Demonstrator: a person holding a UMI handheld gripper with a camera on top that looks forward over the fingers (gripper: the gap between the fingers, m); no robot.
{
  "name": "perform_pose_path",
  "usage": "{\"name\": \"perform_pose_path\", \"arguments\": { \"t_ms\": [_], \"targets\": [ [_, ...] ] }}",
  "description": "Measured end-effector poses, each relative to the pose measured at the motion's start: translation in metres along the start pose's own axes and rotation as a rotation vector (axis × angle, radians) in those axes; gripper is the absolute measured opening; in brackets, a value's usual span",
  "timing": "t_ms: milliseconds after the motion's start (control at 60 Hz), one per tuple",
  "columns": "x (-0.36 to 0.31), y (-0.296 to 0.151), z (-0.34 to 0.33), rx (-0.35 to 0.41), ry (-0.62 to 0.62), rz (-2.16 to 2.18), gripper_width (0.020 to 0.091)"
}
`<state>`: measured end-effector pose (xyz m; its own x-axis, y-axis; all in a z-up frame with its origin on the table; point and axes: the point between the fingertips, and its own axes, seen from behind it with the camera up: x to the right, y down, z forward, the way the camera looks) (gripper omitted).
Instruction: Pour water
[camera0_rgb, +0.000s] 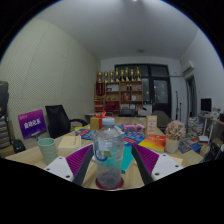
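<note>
**Clear plastic bottle held in claw, cluttered table**

Clear plastic bottle (110, 150), upright, blue label band: between the claw's (110, 166) two fingers, both purple pads (80, 160) pressed to its sides; claw closed on it.
Purple sign (33, 123): far to the left of the claw, standing on the table (30, 157).
Pale green cup (47, 149): left of the left finger, near it, upright.
Shelf unit (118, 92): well beyond the claw, against the far wall.
Patterned cup (176, 130): right of the right finger, among mixed clutter.
</note>
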<state>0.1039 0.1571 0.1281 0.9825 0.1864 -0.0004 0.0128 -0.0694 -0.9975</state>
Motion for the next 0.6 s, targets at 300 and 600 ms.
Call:
{"name": "perform_pose_path", "arguments": {
  "t_ms": [300, 600],
  "targets": [
    [-0.016, -0.025, -0.147, 0.004, 0.006, 0.026, 0.0837],
    [-0.018, -0.038, -0.241, 0.009, 0.019, 0.050, 0.0834]
  ]
}}
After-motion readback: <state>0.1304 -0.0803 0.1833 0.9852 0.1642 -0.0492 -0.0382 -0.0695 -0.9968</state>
